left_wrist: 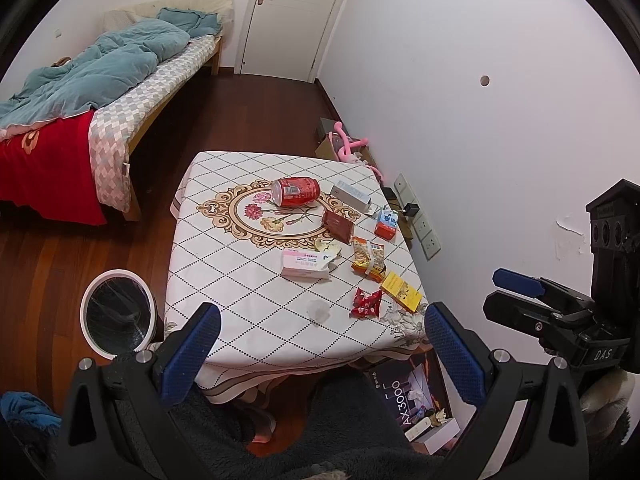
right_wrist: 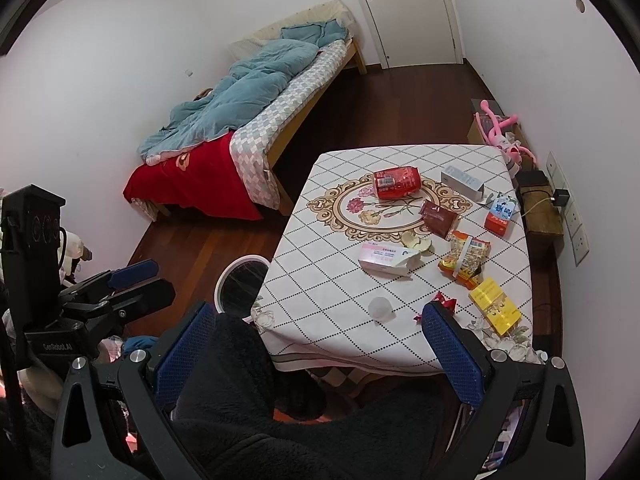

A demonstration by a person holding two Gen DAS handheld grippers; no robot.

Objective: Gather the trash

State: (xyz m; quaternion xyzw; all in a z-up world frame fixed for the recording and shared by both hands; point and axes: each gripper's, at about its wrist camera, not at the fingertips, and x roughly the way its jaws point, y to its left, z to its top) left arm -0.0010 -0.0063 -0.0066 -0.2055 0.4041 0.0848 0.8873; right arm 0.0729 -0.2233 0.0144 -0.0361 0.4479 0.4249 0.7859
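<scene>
We record 2 hand-held grippers raised at the near edge of a square table covered with a white diamond-check cloth (left_wrist: 224, 216). The left gripper (left_wrist: 320, 344) has its blue-padded fingers spread wide with nothing between them. The right gripper (right_wrist: 316, 344) is likewise spread wide and holds nothing; in the left wrist view it appears at the right edge with its fingers drawn near together, so we rely on its own camera for its state.

The trash lies scattered on the cloth:
- a red drink can on its side (left_wrist: 295, 191) on the floral medallion at the centre;
- a long white-and-blue carton (left_wrist: 351, 193) just beside it, toward the wall;
- a dark brown sachet (left_wrist: 338, 226) below the can;
- a small orange-and-blue drink carton (left_wrist: 386, 222) standing near the wall edge;
- a pink-and-white opened box (left_wrist: 306, 264) with pale peel scraps (left_wrist: 328, 246) touching its far end;
- an orange noodle packet (left_wrist: 368, 258);
- a yellow flat box (left_wrist: 401, 292) near the front corner;
- a red crumpled wrapper (left_wrist: 366, 302) beside the yellow box;
- a small clear plastic cup (left_wrist: 319, 309) nearest the grippers.

A round white bin with a black liner (left_wrist: 118, 314) stands on the wooden floor at the table's left front corner. A bed with a teal duvet (left_wrist: 100, 68) lies well apart.
</scene>
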